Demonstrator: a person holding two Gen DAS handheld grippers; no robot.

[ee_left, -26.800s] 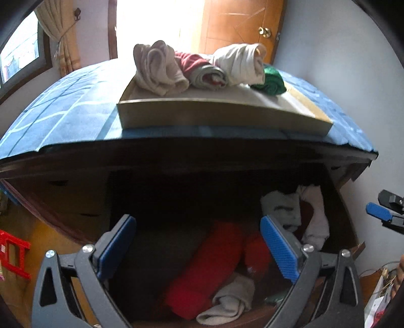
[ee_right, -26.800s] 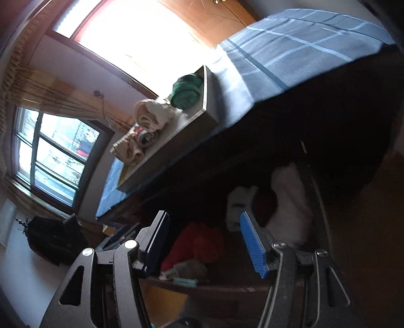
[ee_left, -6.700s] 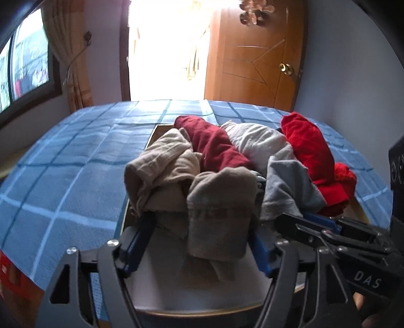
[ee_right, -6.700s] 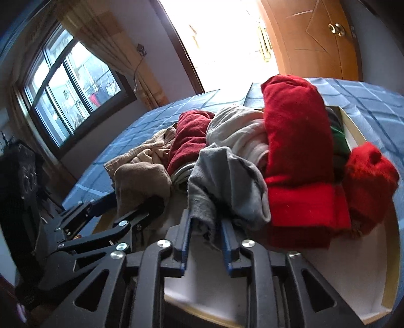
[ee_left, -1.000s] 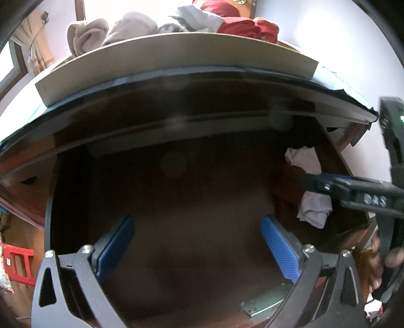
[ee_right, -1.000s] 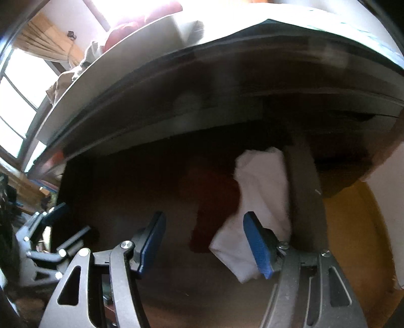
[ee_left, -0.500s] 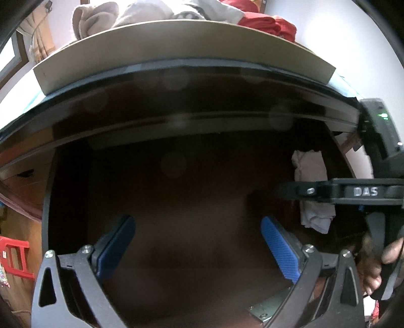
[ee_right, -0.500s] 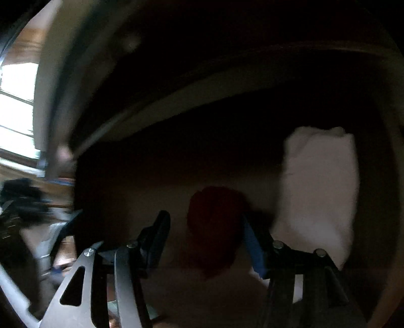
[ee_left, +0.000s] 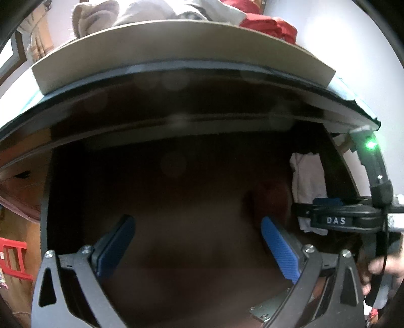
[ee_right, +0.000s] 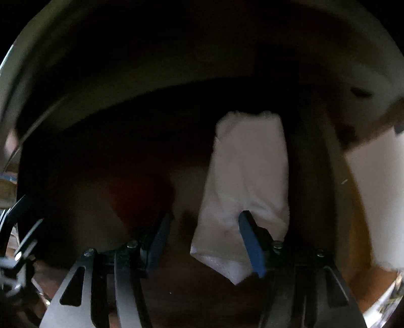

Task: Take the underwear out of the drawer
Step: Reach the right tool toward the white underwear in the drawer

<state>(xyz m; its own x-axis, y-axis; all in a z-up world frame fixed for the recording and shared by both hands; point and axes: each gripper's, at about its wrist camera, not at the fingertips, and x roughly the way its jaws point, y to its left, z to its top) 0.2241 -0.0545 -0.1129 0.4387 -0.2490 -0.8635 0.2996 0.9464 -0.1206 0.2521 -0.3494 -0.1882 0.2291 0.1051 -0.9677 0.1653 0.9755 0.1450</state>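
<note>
Right gripper (ee_right: 202, 232), black-framed with blue ribbed pads, points steeply down into the dark wooden drawer (ee_right: 335, 191). Jaws apart, just been closing, pads pressing nothing. The folded white cloth underwear (ee_right: 247, 181) lies partly between the pads: its near left portion sits in the gap, and the right pad (ee_right: 250, 242) overlaps its lower right part (contact not clear). Left pad (ee_right: 156, 239) is clear of it, with bare drawer floor in between. Just left of the white piece, a dark red cloth item (ee_right: 141, 196) lies dim in shadow, beside the left pad. The white piece runs along the drawer's right side wall, with a narrow dark strip between the two.

Left gripper (ee_left: 197, 247), same build, hangs released and wide over the middle of the drawer; nothing between the pads, broad bare floor beneath. In this view the right gripper shows at the right edge, in front of the white underwear, with a person's fingers (ee_left: 378, 265) on its handle. Above the drawer's opening is the tabletop edge, and on it a shallow beige tray (ee_left: 176, 43) piled with rolled cloth pieces (ee_left: 176, 12) (beige, grey, red). Red plastic stool (ee_left: 15, 257) at the left margin.
</note>
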